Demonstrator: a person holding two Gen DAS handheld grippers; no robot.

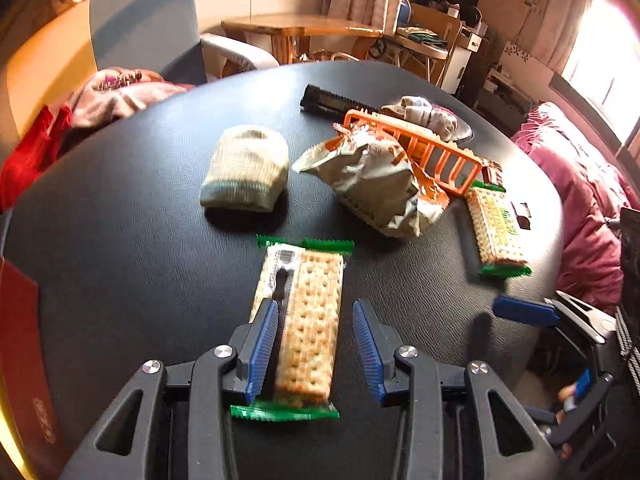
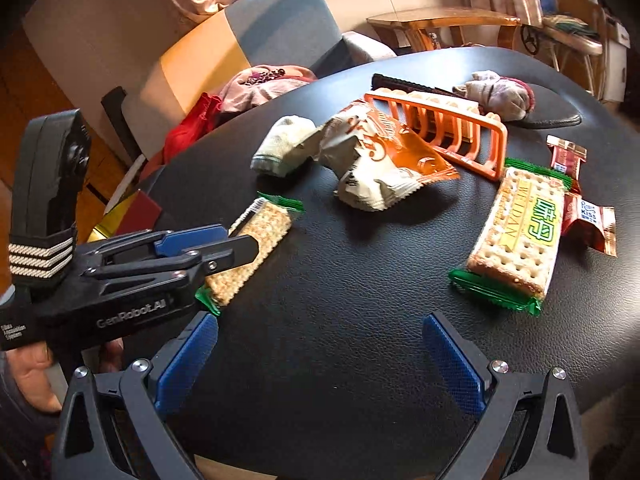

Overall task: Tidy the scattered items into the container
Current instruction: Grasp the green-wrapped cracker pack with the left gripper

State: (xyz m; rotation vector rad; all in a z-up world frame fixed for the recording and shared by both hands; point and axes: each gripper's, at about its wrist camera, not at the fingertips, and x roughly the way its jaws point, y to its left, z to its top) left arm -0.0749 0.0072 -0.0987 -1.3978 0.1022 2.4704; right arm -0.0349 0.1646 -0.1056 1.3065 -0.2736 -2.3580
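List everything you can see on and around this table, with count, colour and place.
table: one, black, under everything
cracker packets: two, green-ended, one between the left fingers, one beside the sweets
snack bag: one, orange and white, crumpled, centre
rack: one, orange, behind the bag
sock: one, cream, left of the bag
sock bundle: one, grey and pink, far side
ridged bar: one, black, far side
sweet wrappers: two, red-brown, right edge
left gripper: blue pads, open around a cracker packet
right gripper: blue pads, open, empty
hand: one, holding the left gripper
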